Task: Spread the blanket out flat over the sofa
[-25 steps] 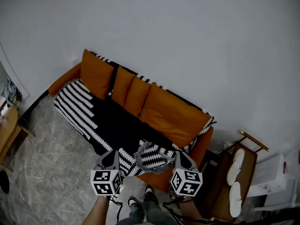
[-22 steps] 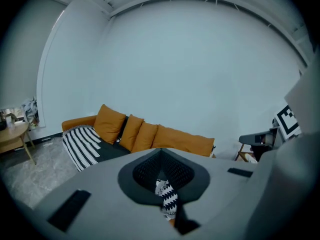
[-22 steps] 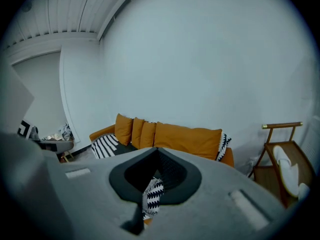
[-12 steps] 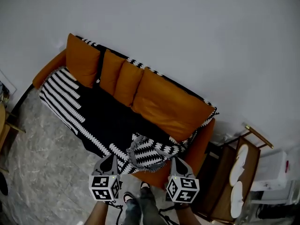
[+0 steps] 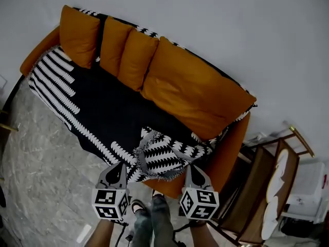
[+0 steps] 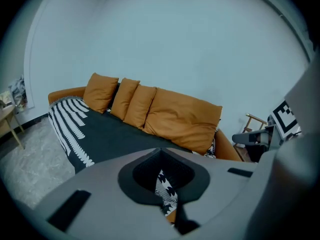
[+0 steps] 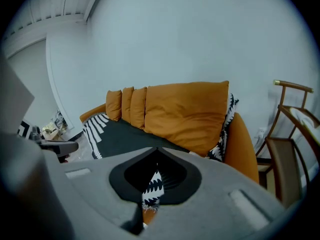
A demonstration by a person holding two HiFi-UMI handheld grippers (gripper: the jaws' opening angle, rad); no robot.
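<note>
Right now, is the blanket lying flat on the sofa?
Not fully: the blanket covers the sofa seat, but its near corner is crumpled into a heap.

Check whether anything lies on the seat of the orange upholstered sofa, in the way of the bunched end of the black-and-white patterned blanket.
Nothing visible does. The black-and-white patterned blanket covers the seat of the orange upholstered sofa, with its bunched end at the front edge. The four orange cushions lean along the backrest, behind it.
</note>
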